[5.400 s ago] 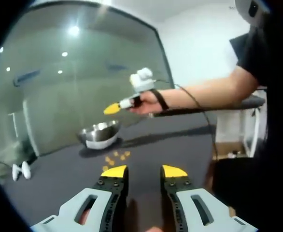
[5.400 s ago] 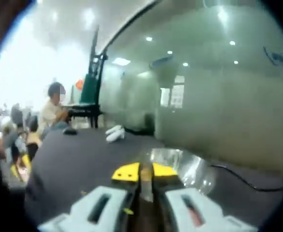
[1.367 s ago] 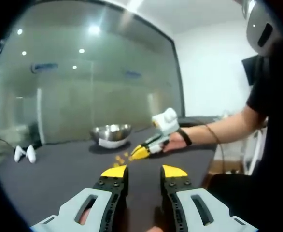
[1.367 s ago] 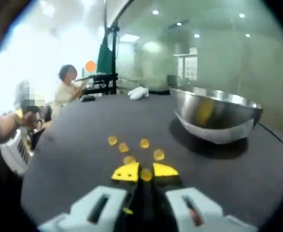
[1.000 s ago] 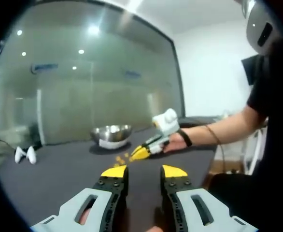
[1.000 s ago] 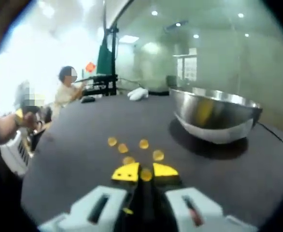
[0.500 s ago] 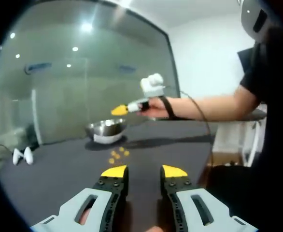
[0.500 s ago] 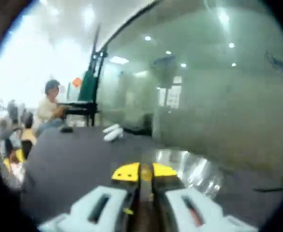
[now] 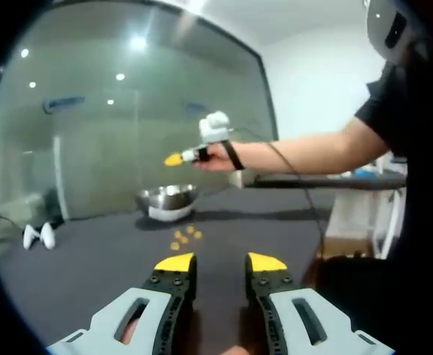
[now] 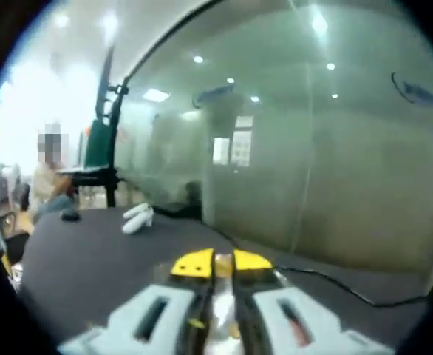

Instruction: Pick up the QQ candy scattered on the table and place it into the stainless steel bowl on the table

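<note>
Dark matte table (image 9: 91,262), shiny round steel bowl (image 9: 168,200), left gripper (image 9: 220,263) spread, right gripper (image 10: 215,263) pinching yellow candy (image 10: 223,260).

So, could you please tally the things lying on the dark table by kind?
QQ candies: 5
stainless steel bowl: 1
white objects near the far edge: 2
Total: 8

Orange-yellow candies (image 9: 185,235) on dark grey table (image 9: 91,266); shiny silver bowl (image 9: 169,201); yellow-tipped black jaws.
</note>
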`<state>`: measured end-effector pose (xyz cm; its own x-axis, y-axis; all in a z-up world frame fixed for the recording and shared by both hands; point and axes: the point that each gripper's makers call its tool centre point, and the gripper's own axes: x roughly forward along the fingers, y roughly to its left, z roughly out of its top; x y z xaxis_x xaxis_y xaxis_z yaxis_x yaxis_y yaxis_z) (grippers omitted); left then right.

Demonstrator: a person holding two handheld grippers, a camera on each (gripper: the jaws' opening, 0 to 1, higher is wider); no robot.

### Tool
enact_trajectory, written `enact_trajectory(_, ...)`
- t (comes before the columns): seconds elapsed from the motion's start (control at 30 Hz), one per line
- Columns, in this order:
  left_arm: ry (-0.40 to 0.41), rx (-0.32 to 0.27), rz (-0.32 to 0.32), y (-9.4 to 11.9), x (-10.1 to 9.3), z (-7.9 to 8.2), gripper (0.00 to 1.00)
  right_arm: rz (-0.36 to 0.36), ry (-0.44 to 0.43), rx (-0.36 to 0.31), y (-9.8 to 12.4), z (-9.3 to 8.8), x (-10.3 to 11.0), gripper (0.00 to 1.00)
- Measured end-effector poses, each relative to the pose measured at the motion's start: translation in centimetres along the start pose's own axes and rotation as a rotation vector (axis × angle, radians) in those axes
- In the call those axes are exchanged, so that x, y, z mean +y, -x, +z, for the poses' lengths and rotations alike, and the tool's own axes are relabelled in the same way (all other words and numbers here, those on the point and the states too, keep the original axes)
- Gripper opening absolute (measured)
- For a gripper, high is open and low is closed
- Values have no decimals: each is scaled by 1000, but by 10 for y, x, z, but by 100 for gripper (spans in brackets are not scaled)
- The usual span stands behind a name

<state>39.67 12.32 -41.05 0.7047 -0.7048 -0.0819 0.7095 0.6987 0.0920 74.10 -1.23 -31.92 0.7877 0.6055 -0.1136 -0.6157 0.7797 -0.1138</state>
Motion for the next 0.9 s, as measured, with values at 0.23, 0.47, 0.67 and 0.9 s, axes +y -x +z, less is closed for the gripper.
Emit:
enact_trajectory(0.23,0,2,12,3,4,-1,28,18,-13,40,-7,-22,-1,14)
enact_trajectory(0.47,-1,7,13,3,4,-2,28,33,10,57,1,-22,9,14)
enact_trajectory(0.67,-2,6,10,2,2,0,28,41,0,53,9,-23,13,13)
enact_trajectory(0.9,-18,14,-3,4,0,1,28,60,-8,56,26,-31,23,12)
